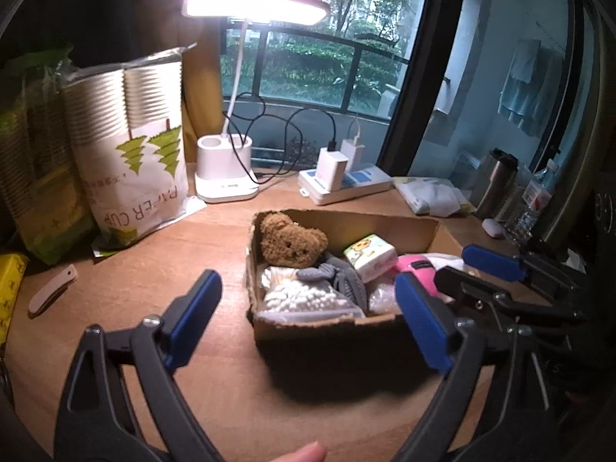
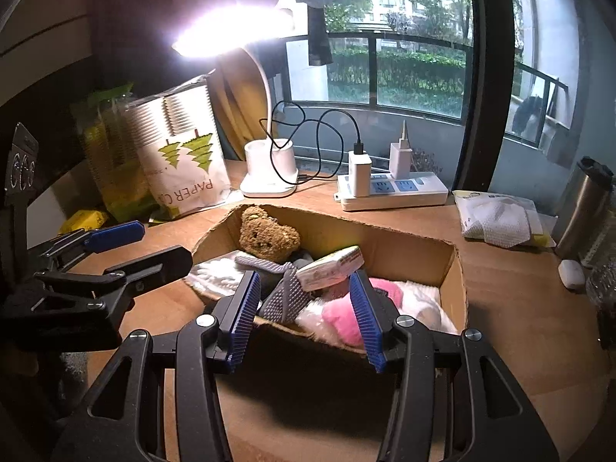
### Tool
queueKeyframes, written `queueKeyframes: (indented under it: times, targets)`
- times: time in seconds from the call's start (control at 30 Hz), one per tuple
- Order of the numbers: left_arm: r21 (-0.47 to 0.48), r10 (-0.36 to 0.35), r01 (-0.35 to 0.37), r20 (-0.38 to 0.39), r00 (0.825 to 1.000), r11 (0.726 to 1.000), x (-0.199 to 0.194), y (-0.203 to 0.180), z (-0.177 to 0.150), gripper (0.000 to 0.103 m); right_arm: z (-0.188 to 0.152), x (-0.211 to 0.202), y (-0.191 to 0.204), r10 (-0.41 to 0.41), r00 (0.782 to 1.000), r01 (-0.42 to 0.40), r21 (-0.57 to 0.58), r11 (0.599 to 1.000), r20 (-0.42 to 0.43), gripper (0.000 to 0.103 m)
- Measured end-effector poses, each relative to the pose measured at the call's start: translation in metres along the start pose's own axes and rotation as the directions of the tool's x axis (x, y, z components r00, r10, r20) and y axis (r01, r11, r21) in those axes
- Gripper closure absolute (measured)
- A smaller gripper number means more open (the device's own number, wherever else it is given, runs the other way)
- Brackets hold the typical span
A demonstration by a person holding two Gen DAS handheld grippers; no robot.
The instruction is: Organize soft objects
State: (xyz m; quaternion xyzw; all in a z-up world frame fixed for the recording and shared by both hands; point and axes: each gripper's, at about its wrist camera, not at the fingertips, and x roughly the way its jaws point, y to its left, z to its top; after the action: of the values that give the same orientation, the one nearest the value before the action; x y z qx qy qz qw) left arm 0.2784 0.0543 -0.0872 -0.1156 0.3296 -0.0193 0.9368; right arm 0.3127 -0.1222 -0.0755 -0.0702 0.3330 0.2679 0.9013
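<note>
An open cardboard box (image 1: 327, 327) (image 2: 458, 288) sits on the wooden desk. It holds a brown teddy bear (image 1: 292, 244) (image 2: 267, 236), a grey knit item (image 1: 342, 279) (image 2: 287, 294), a white fluffy cloth (image 1: 300, 294) (image 2: 215, 273), a tissue pack (image 1: 369, 256) (image 2: 331, 267) and a pink plush (image 1: 417, 267) (image 2: 342, 317). My left gripper (image 1: 308, 288) is open and empty, hovering at the box's near wall. My right gripper (image 2: 304, 281) is open and empty, just over the box's near edge above the grey item; it also shows in the left wrist view (image 1: 462, 265).
A lit desk lamp (image 1: 227, 177) (image 2: 269, 173) and a power strip with chargers (image 1: 346, 181) (image 2: 392, 188) stand behind the box. A paper-cup pack (image 1: 131, 146) (image 2: 181, 154) is at the left. A wipes packet (image 2: 500, 223), steel flask (image 2: 585, 208) and white earbud case (image 2: 571, 273) lie right.
</note>
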Motion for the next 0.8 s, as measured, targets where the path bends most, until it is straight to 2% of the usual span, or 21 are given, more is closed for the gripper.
queueKeyframes:
  times: [0.47,0.8]
  targets:
    - [0.03,0.009,-0.009,-0.015,1.0,1.0,-0.035,-0.009,-0.029,0.01,-0.03,-0.037,0.016,-0.016,1.0,0.016,0.015,1.0,0.014,0.052]
    - [0.062,-0.014,0.013,0.022,1.0,0.998,-0.067,-0.026,-0.041,0.01,-0.048,-0.073,0.02,-0.057,0.997,0.056,0.031,0.998,0.047,0.052]
